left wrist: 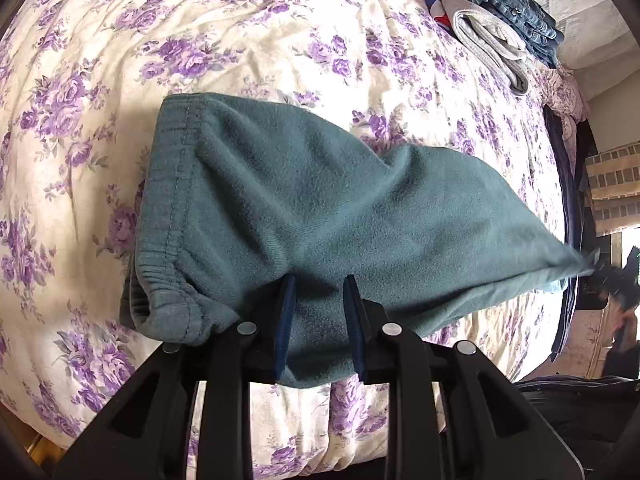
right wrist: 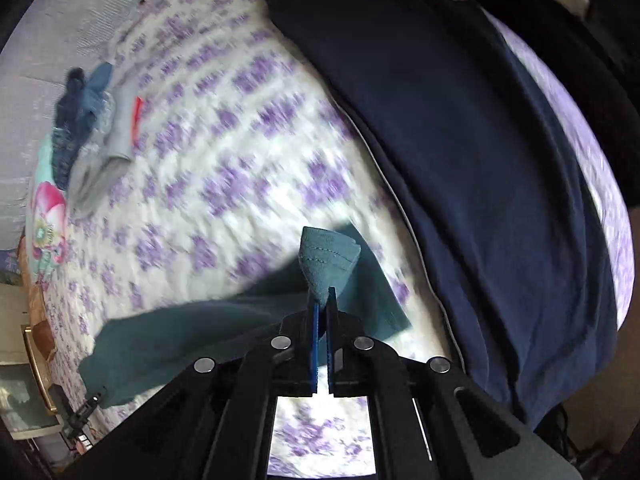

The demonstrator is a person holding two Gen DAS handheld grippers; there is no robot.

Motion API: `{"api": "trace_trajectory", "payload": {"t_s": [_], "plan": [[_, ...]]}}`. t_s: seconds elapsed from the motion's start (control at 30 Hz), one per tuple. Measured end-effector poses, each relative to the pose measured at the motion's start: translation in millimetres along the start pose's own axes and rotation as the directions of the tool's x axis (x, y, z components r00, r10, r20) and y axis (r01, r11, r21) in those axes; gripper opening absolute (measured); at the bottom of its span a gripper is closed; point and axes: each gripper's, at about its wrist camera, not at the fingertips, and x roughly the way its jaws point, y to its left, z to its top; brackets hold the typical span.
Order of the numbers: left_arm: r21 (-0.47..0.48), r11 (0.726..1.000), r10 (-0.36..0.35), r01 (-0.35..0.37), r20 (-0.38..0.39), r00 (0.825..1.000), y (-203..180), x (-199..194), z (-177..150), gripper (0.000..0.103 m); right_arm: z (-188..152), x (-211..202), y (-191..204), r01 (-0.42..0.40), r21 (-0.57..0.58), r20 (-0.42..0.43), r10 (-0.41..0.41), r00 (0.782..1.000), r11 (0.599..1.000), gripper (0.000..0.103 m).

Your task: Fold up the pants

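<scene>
The teal fleece pants (left wrist: 312, 216) are stretched above the flowered bed, waistband at the left of the left wrist view. My left gripper (left wrist: 318, 292) is shut on a thick fold of them near the waistband, its blue pads pressing the cloth. The far end runs to a point at the right, where my right gripper (left wrist: 596, 268) shows as a blurred dark shape. In the right wrist view my right gripper (right wrist: 322, 292) is shut on the hemmed leg end of the pants (right wrist: 328, 258), which trail down and left.
A stack of folded clothes (left wrist: 500, 20) lies at the bed's far right corner, also seen blurred as the folded clothes (right wrist: 88, 132). A dark navy garment (right wrist: 460, 140) lies along the bed's right side. The flowered bedspread (left wrist: 200, 40) spreads around the pants.
</scene>
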Motion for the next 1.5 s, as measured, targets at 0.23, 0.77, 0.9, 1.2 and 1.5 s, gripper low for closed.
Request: {"api": "trace_trajectory", "payload": {"t_s": [0.23,0.77,0.9,1.2,1.5], "plan": [[0.008,1.000,0.020,-0.019,-0.036,0.999,-3.4,3.2,6.2,0.023,-31.8,49.2,-42.4,-0.027,0.052,-0.046,0.029,0.999,0.998,0.004],[0.021,0.999,0.034,-0.033,-0.033,0.999,-3.7,5.7,5.8,0.024,31.8,37.2,1.9,0.084,-0.196,-0.098,-0.105,0.990,0.977,0.031],[0.022,0.999,0.032,-0.031,-0.037,0.999,-3.9,6.8,8.5,0.024,39.3,54.8,3.7,0.038,-0.195,-0.156,-0.069,0.985,0.980,0.004],[0.031,0.999,0.041,-0.040,-0.046,0.998,-4.3,8.3,11.9,0.024,75.5,46.0,22.3,0.081,-0.224,-0.018,-0.088,0.996,0.971,0.004],[0.039,0.998,0.047,-0.045,-0.052,0.998,-6.9,5.6,14.4,0.024,60.6,47.8,41.8,0.169,-0.236,0.021,-0.169,0.985,0.957,0.034]]}}
